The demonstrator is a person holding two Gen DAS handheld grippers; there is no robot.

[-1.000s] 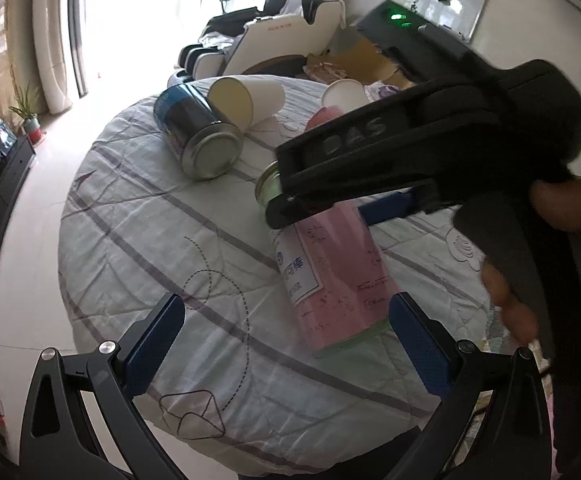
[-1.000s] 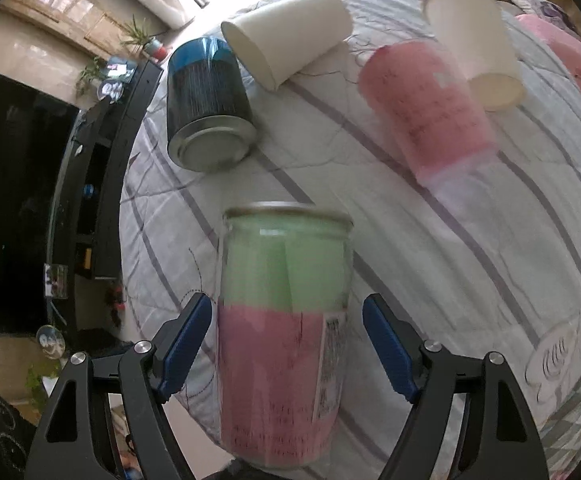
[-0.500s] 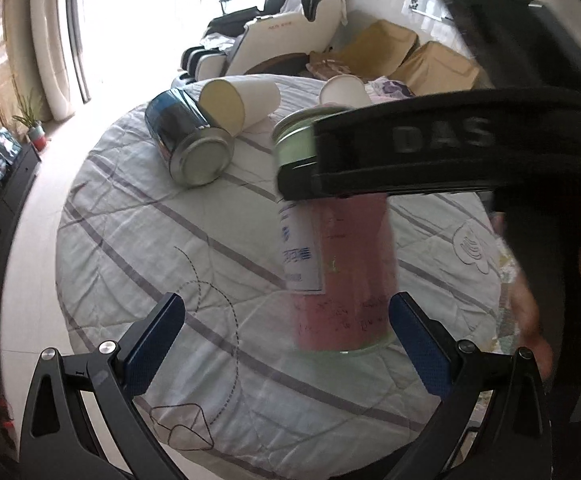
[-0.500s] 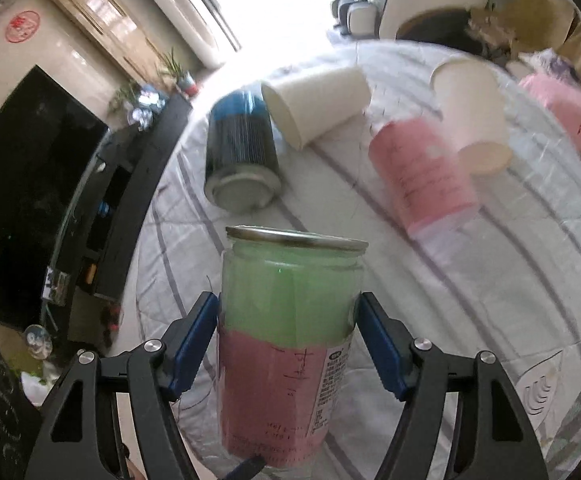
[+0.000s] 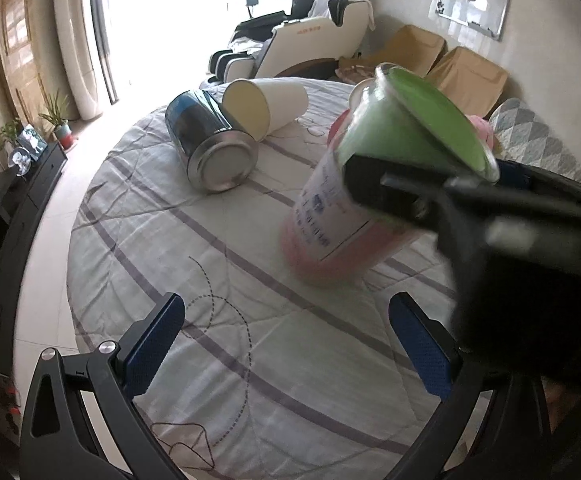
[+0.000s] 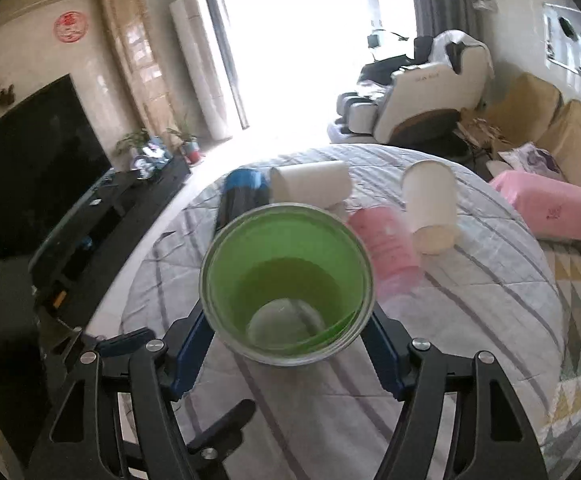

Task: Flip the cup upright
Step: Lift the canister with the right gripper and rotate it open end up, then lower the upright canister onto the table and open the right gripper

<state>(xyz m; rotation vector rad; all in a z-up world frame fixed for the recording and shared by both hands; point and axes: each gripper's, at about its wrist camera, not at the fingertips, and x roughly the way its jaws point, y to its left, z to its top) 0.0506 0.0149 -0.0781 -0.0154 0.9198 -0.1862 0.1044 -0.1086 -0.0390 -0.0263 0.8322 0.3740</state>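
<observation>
the right gripper (image 6: 286,344) is pinching the green-and-pink cup (image 6: 286,284), its blue pads pressed against the cup's sides low in the right wrist view. the cup's mouth faces that camera, so its green inner wall and clear round base show. in the left wrist view the same cup (image 5: 374,184) is tilted, its mouth leaning up and to the right, its pink lower end just above or on the striped bedcover (image 5: 250,320); whether it touches cannot be told, as that end is blurred. the right gripper's black finger (image 5: 470,196) crosses the cup's upper green part in that view.

the left gripper (image 5: 286,344) is spread wide, with only bedcover between its blue pads, and it sits near the cup without touching it.

beyond the cup a blue can (image 5: 210,148) lies on its side with its metal end toward the left camera, and a white paper cup (image 5: 266,106) lies on its side just beside it, open mouth toward the camera; they look to be touching. in the right wrist view a pink cup (image 6: 386,248) lies on its side close behind the held cup, and a second white paper cup (image 6: 430,204) stands mouth-down near it. a pink pack (image 6: 550,208) rests at the cover's right edge. a massage chair (image 5: 290,44) stands in the room behind
</observation>
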